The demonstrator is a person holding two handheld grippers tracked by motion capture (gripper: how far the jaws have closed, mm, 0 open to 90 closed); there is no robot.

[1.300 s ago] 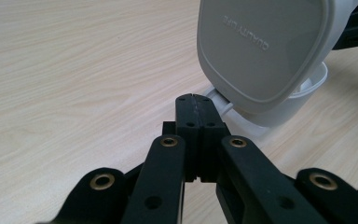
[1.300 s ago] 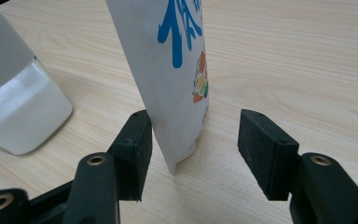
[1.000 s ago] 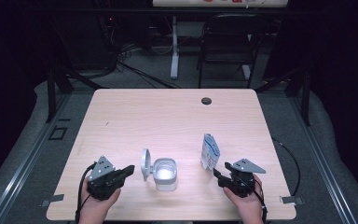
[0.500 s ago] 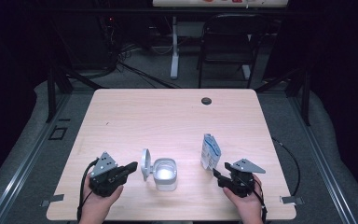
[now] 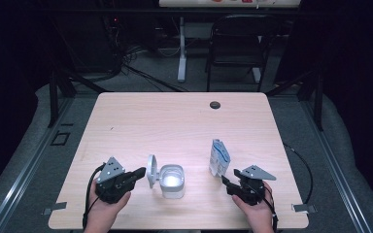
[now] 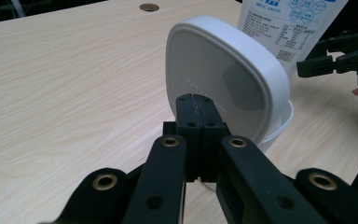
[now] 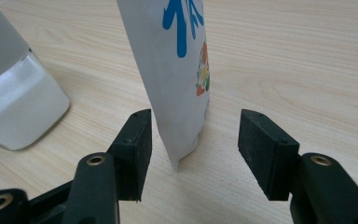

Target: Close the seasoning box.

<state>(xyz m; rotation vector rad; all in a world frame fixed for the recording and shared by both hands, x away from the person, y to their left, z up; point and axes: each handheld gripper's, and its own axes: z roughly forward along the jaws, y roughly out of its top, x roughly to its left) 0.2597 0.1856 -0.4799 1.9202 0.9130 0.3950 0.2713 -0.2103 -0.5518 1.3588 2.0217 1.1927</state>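
My left gripper (image 5: 138, 174) is closed with nothing in it, tips just short of the tub's (image 5: 172, 180) upright lid (image 6: 223, 88), near the table's (image 5: 175, 121) front edge. My right gripper (image 7: 193, 142) gapes around the standing pouch (image 7: 177, 70) (pads not touching). A cable hole (image 5: 215, 104) sits by the far edge.

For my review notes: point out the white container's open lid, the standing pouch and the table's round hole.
lid (image 6: 223, 79), left gripper view, middle of its flat outer face
pouch (image 5: 218, 158), high view, middle of its printed front
round hole (image 5: 215, 104), high view, centre of the dark opening
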